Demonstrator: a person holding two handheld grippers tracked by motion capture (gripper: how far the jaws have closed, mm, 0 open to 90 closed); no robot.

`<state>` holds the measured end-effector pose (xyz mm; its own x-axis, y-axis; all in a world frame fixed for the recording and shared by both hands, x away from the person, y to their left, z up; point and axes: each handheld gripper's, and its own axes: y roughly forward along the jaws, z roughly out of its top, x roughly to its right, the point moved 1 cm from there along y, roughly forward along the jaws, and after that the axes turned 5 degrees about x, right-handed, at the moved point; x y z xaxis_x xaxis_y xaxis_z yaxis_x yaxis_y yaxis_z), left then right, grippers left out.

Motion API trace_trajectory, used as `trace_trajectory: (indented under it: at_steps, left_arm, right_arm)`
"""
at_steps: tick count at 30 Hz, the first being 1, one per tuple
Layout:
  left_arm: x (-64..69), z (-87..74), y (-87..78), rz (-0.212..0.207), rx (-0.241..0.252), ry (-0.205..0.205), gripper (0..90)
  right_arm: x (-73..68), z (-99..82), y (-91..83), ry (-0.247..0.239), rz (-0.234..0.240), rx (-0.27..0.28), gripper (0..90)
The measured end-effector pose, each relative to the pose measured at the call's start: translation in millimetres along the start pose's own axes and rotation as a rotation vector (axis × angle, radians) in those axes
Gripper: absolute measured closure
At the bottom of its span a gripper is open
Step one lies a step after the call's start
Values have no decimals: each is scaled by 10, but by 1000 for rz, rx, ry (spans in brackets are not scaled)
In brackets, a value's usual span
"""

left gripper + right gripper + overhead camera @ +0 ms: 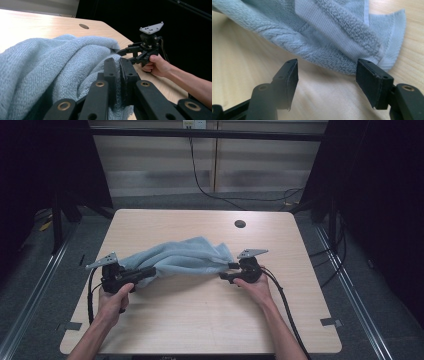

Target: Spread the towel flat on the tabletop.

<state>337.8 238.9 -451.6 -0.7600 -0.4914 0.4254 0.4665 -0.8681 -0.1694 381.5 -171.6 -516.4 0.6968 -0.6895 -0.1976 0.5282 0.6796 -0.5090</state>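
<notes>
One end of the job is in hand: your left tongs (119,68) are clamped on the left end of the blue towel (175,257), which lies bunched across the middle of the table (200,320). Your right tongs (327,82) stand wide open just short of the towel's right corner, gripping nothing. By my reading, that second grip and the spreading or folding are left.

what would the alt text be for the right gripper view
The right gripper stands open just short of the hemmed edge of a light blue towel, which hangs slightly above the pale wooden table. Its two black jaws rise from the bottom, and nothing is between them.
</notes>
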Motion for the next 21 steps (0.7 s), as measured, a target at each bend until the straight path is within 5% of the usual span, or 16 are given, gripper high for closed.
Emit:
trace_trajectory:
  at_steps: [8, 12, 15, 19, 21]
  left_arm:
    - [127, 56, 22, -28, -6, 50, 849]
    - [202, 122, -11, -51, 18, 62, 849]
    - [178, 125, -22, -38, 25, 52, 849]
    - [161, 137, -33, -47, 33, 45, 849]
    - [163, 129, -26, -47, 28, 42, 849]
  right_arm:
    - [25, 122, 94, 2, -51, 28, 339]
    - [-115, 247, 14, -20, 48, 132, 408]
    - [-251, 308, 40, -66, 124, 130, 371]
    - [-255, 282, 208, -85, 87, 61, 308]
    - [-226, 260, 279, -71, 66, 47, 382]
